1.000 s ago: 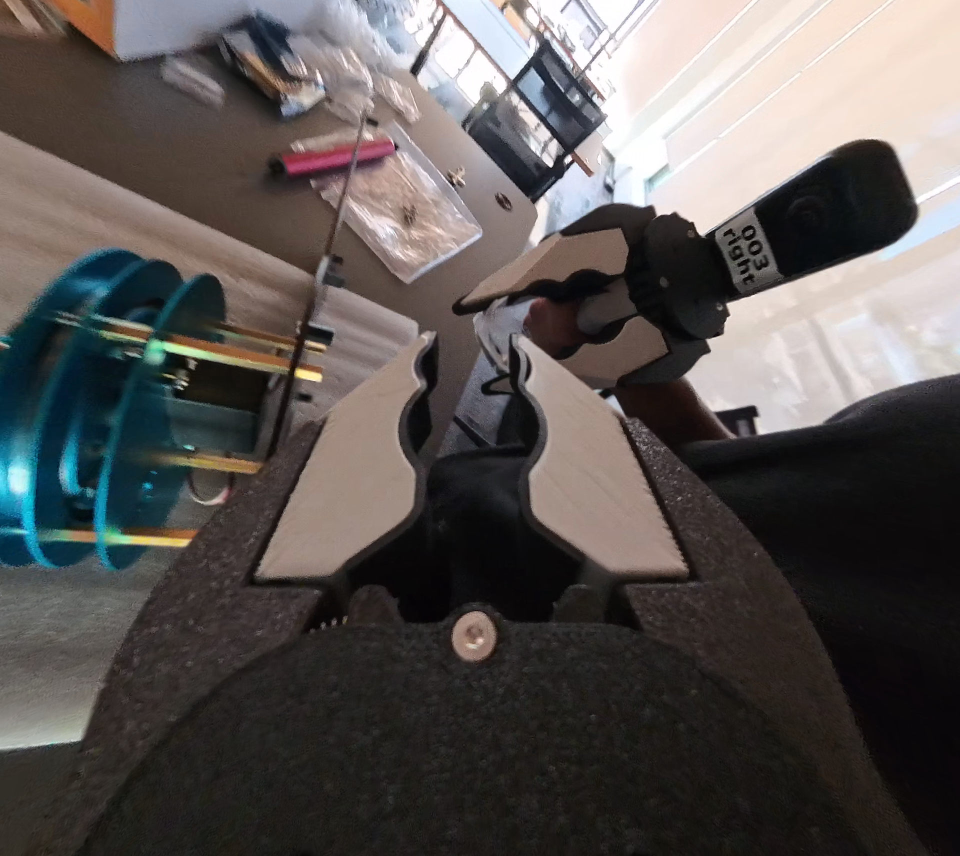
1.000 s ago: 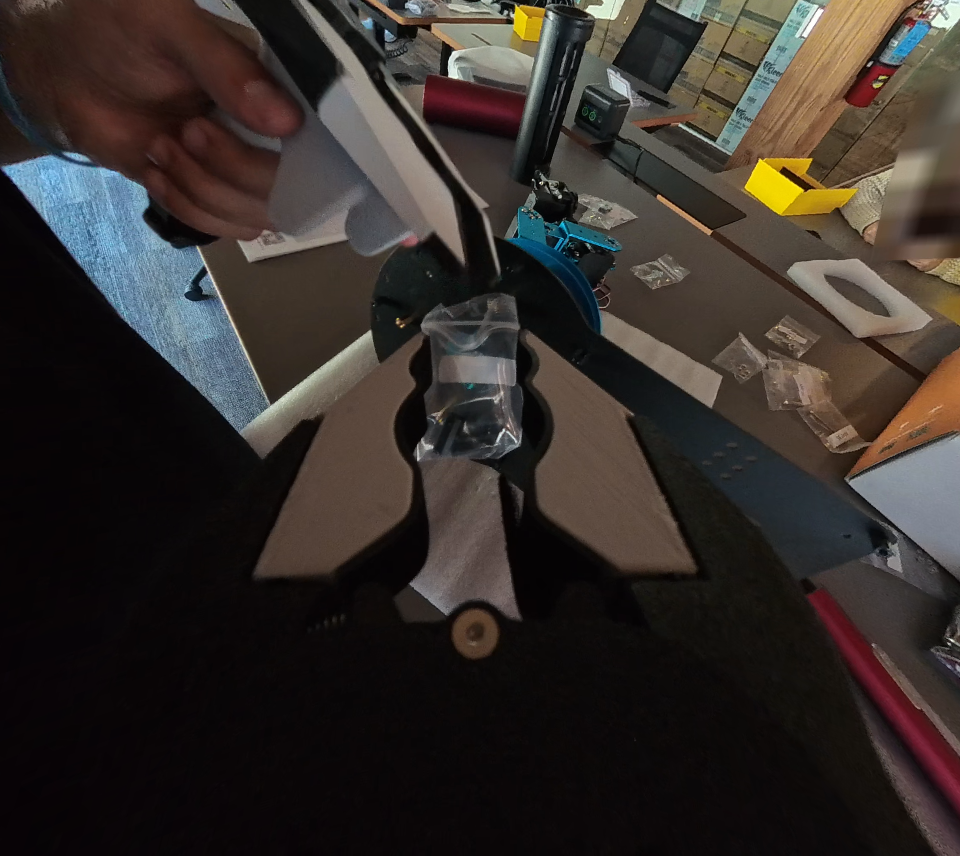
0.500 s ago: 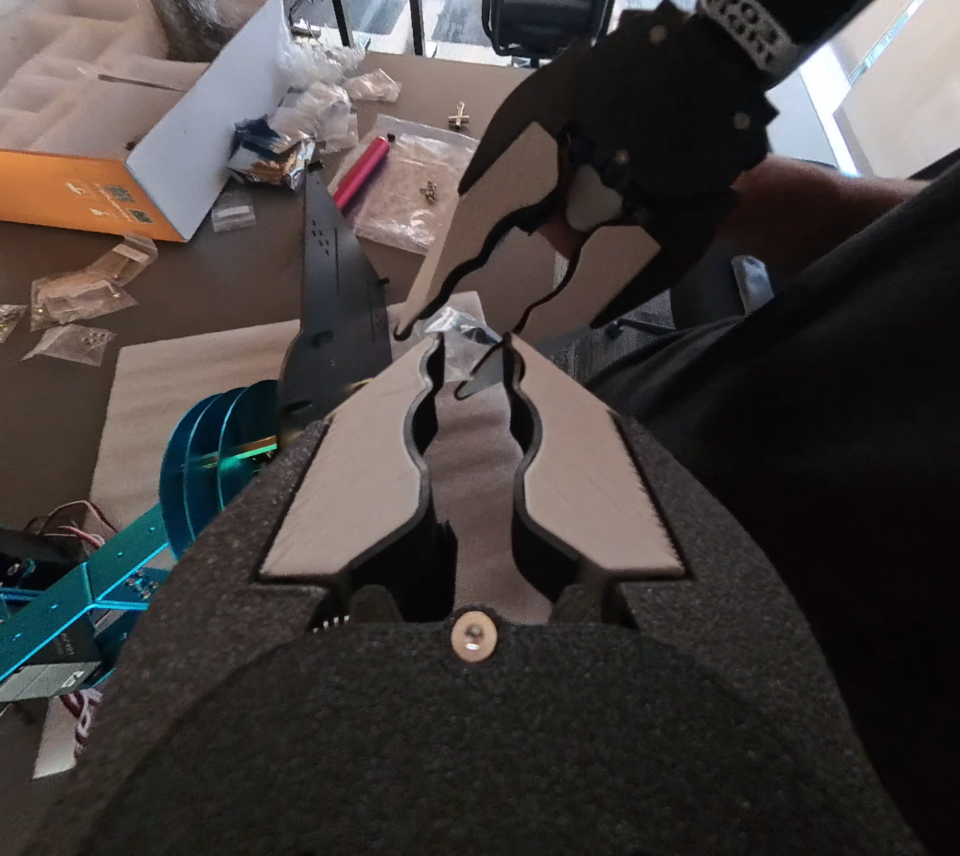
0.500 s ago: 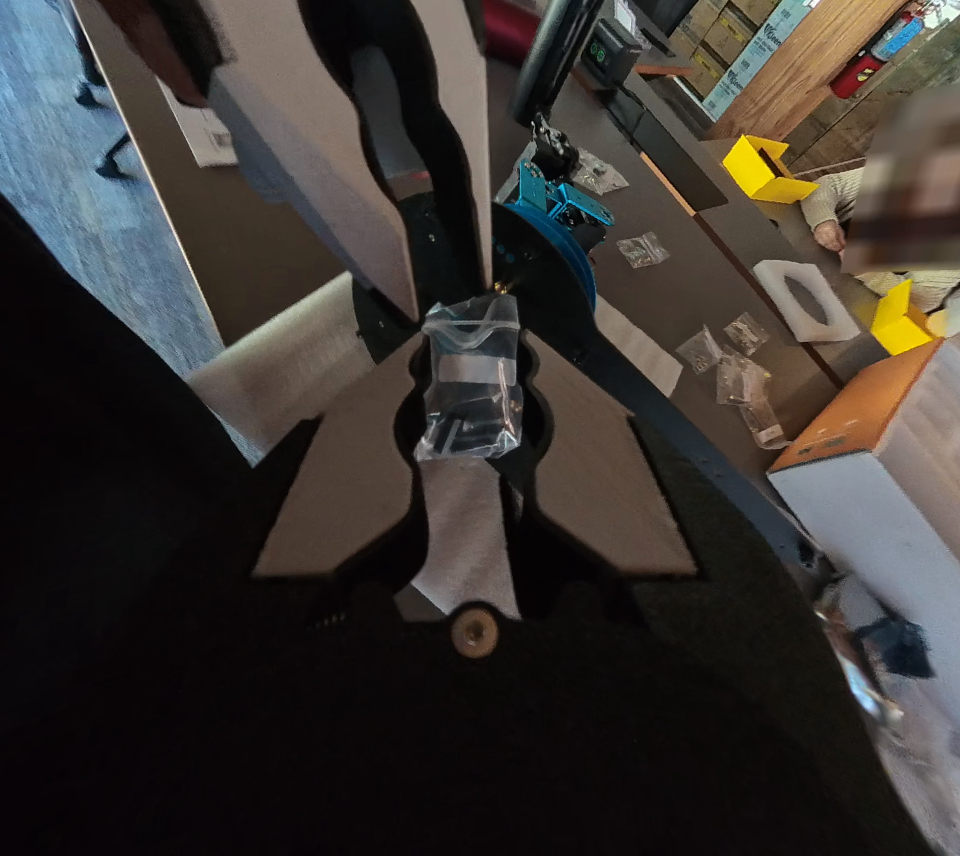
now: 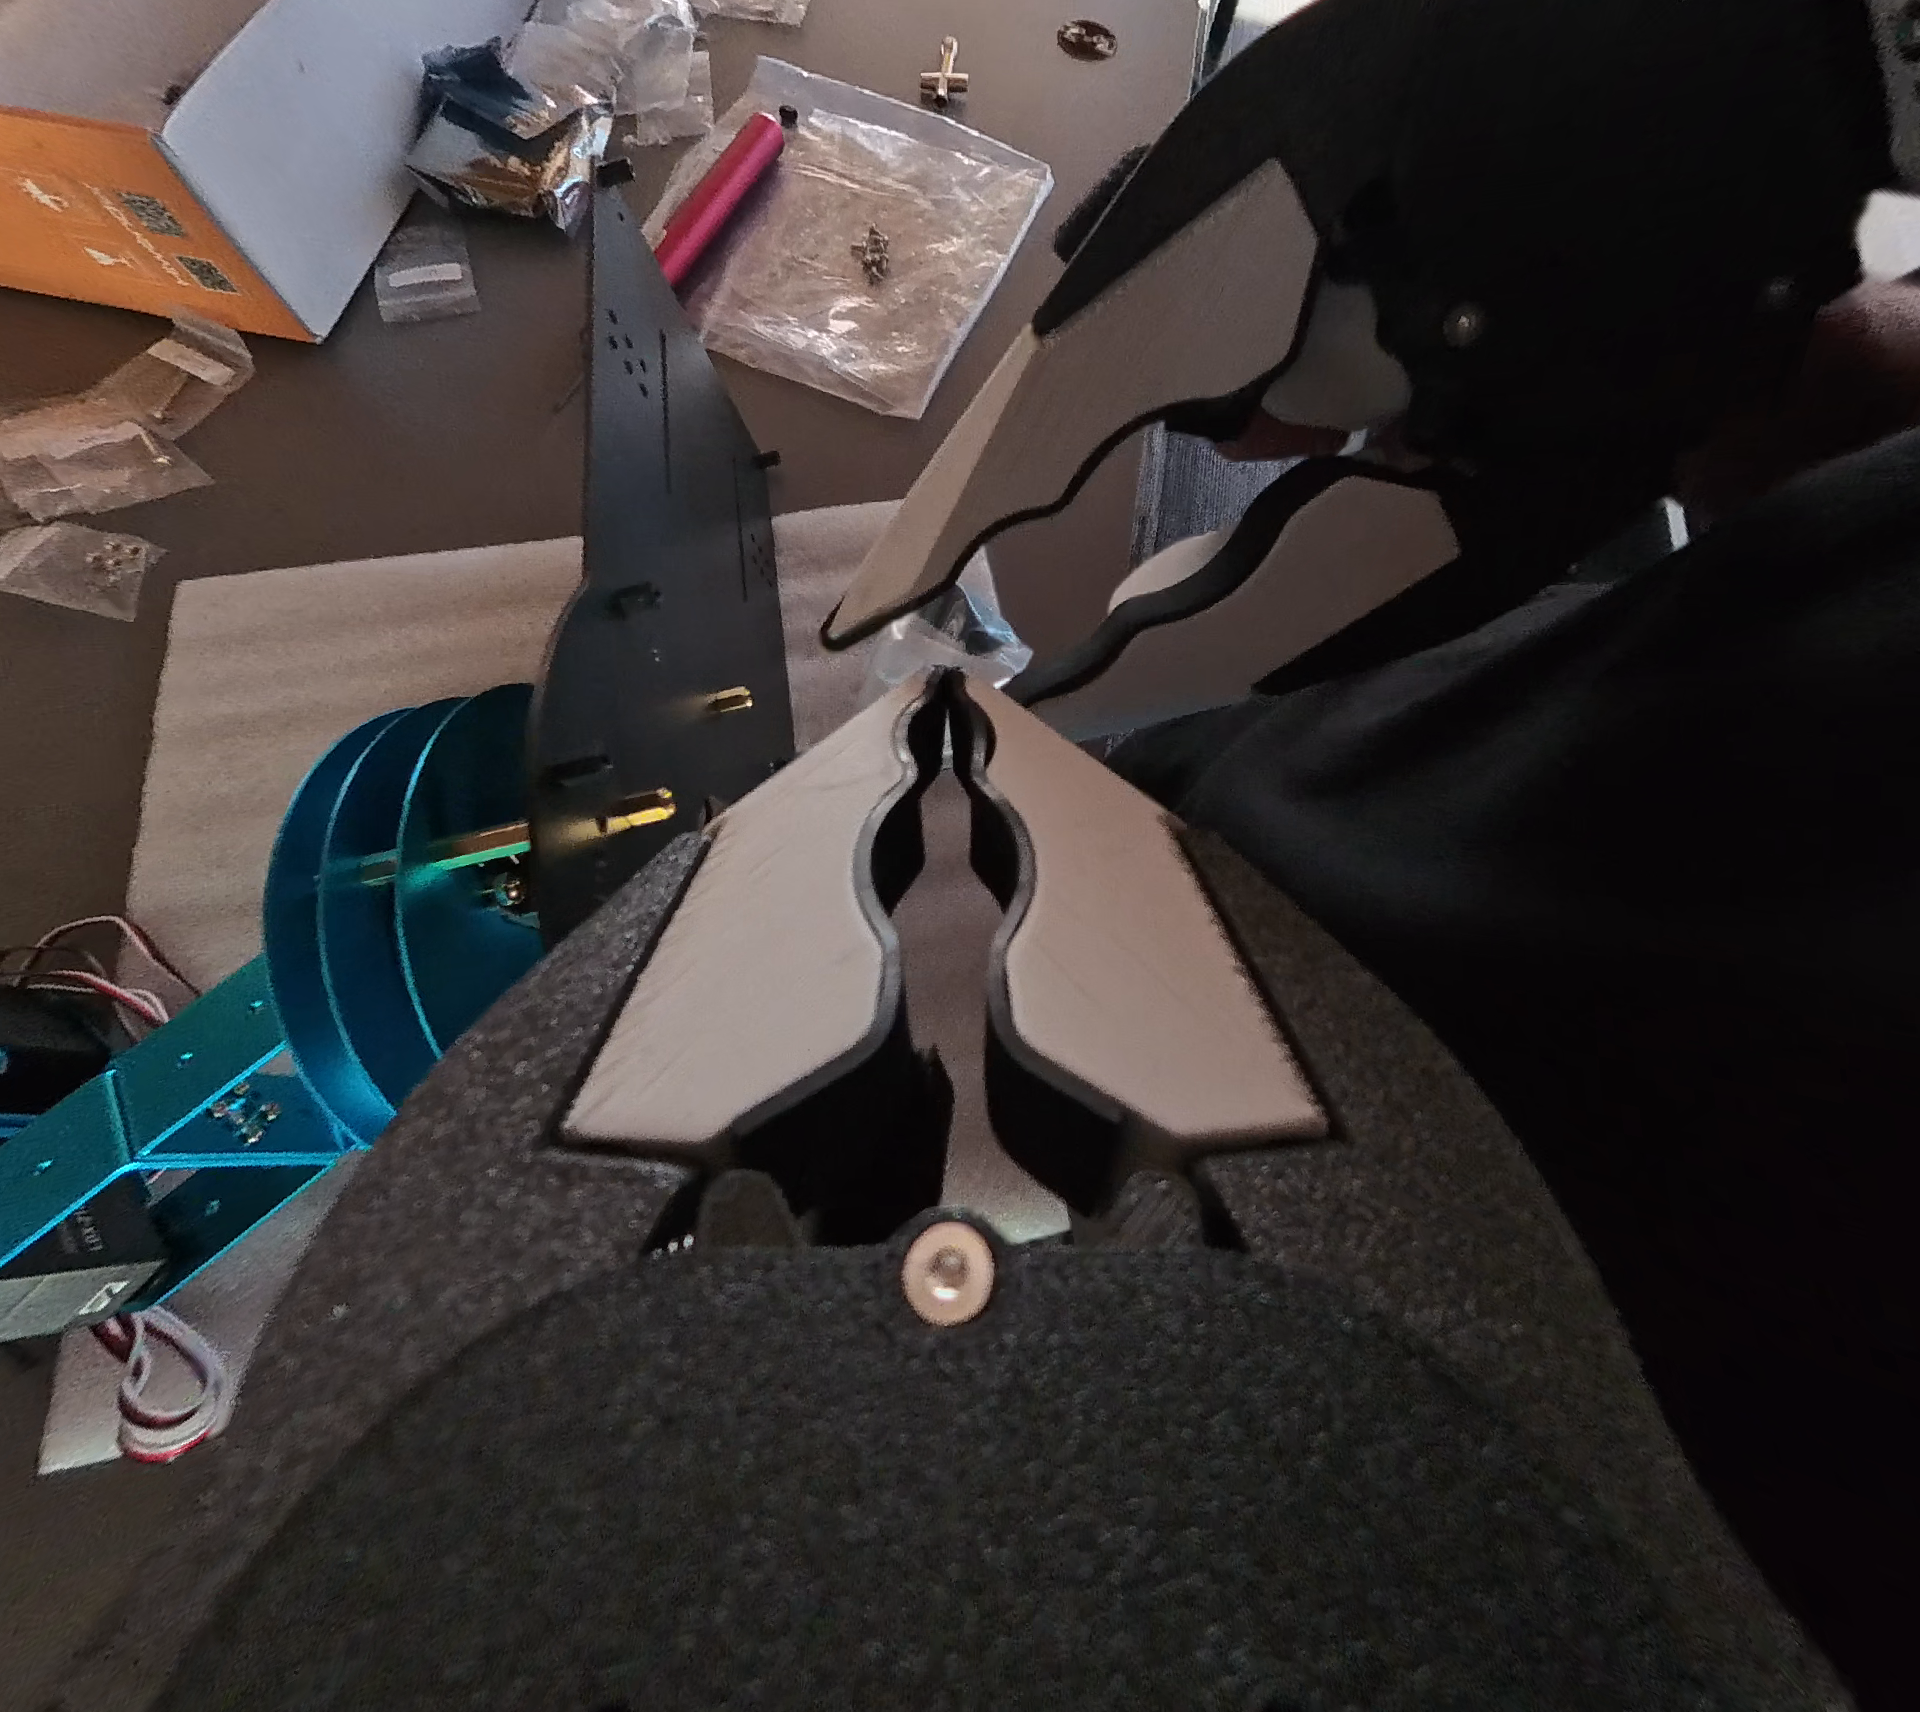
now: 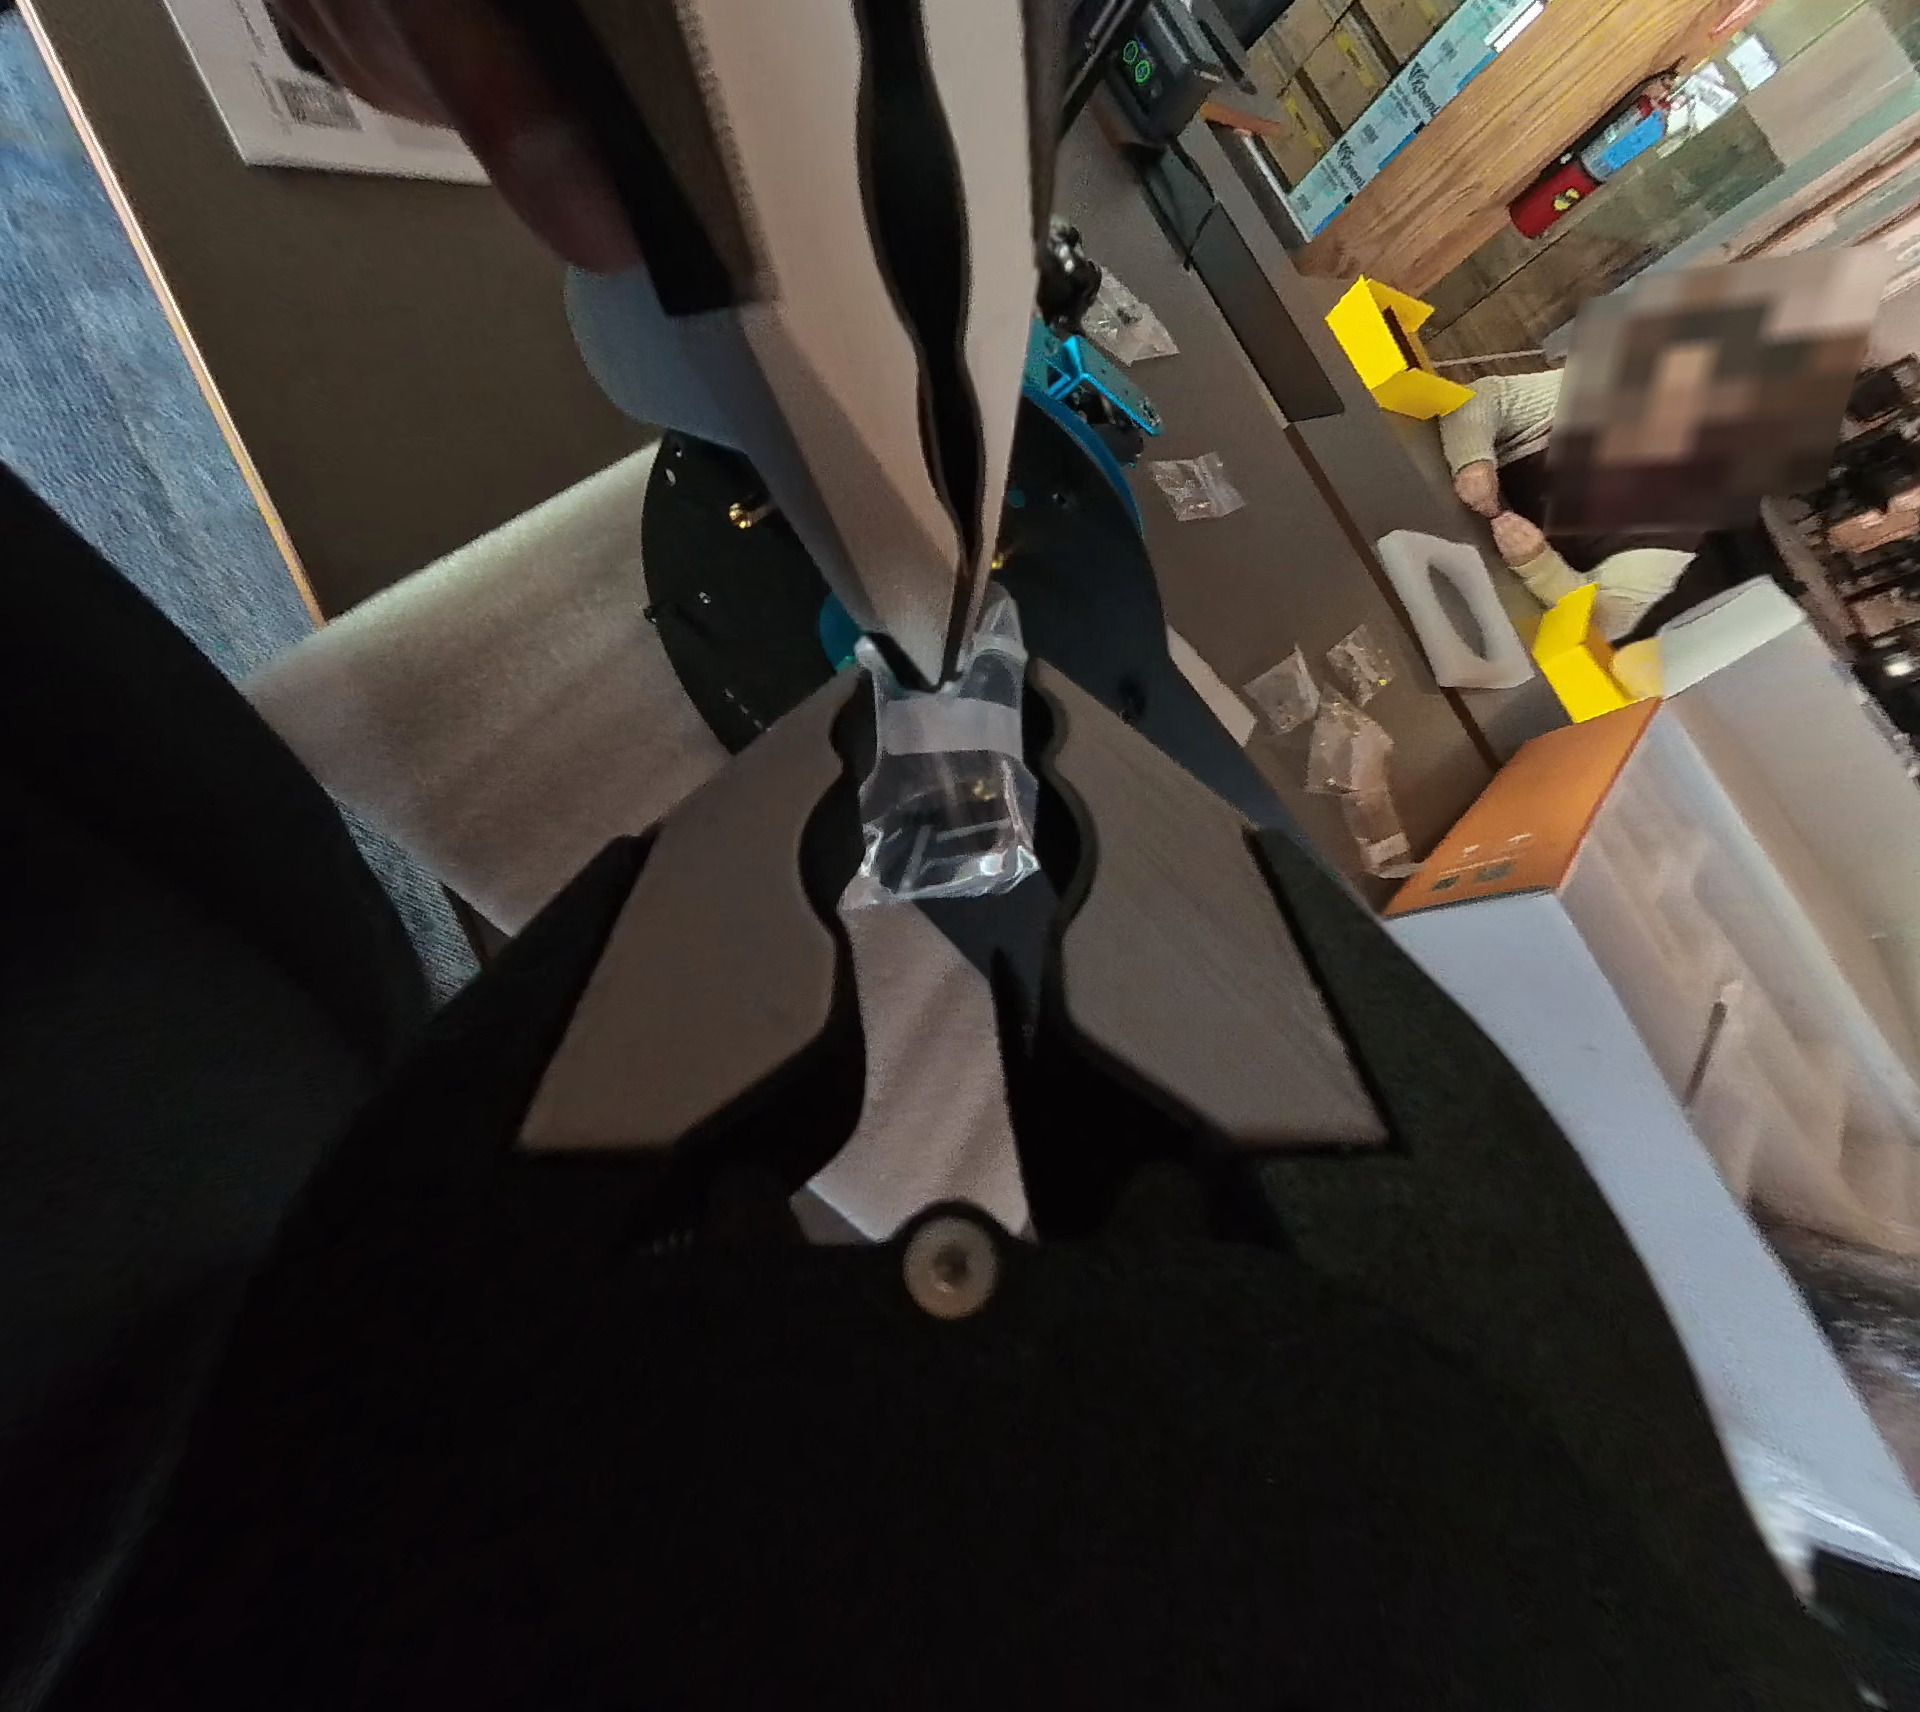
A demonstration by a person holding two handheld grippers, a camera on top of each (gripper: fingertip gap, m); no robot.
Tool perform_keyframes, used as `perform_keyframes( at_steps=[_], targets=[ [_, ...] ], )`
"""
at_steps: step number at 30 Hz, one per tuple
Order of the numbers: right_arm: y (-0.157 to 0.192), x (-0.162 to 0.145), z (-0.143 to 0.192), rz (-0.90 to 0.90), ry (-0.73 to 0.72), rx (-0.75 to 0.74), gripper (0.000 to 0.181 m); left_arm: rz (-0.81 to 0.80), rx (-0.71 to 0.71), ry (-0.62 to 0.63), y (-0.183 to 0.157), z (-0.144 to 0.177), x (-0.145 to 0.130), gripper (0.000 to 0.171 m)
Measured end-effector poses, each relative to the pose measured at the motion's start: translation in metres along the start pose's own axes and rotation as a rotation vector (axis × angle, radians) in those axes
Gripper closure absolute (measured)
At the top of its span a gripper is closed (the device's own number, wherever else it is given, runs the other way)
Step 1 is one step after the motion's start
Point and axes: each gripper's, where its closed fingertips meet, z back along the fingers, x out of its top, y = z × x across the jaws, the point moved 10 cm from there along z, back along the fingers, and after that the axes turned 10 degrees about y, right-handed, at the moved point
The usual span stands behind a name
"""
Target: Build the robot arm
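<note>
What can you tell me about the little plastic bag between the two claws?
The bag is small, clear and crinkly, with a whitish strip across it near the top and small dark parts inside. It hangs in the air above the foam sheet, held upright between the fingers of the right claw. The left claw comes from above, its tips nearly shut, pinching the bag's top edge. Nothing else touches it.

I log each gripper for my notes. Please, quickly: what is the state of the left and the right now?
Left gripper: shut, tips pinching the top edge of the small clear bag.
Right gripper: shut on the same bag, holding it between its fingers.
</note>
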Motion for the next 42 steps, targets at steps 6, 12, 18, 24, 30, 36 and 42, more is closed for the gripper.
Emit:
perform_keyframes(
  at_steps=[6, 12, 18, 24, 30, 36, 42],
  targets=[
    [-0.013, -0.018, 0.005, -0.172, -0.053, 0.047, 0.152, 0.115, 0.055, -0.142, 0.012, 0.012, 0.002, 0.171],
    [-0.017, -0.021, 0.006, -0.163, -0.023, 0.019, 0.152, 0.079, 0.000, -0.172, 0.008, 0.013, 0.004, 0.171],
    [-0.013, -0.015, -0.001, -0.069, 0.058, -0.039, 0.152, 0.097, 0.002, -0.080, 0.002, -0.005, 0.010, 0.159],
    [-0.012, -0.008, -0.007, 0.016, 0.131, -0.097, 0.152, 0.159, 0.014, -0.019, 0.006, -0.015, 0.010, 0.159],
    [-0.008, -0.003, -0.003, 0.103, 0.131, -0.166, 0.155, 0.172, 0.015, 0.015, 0.009, -0.018, 0.016, 0.164],
    [-0.009, -0.014, 0.003, -0.001, 0.045, -0.151, 0.149, 0.192, -0.015, 0.028, 0.013, -0.021, 0.018, 0.171],
    [-0.047, -0.062, 0.027, -0.756, -0.374, 0.305, 0.123, 0.217, -0.125, -0.114, 0.022, -0.004, 0.021, 0.171]
  ],
)
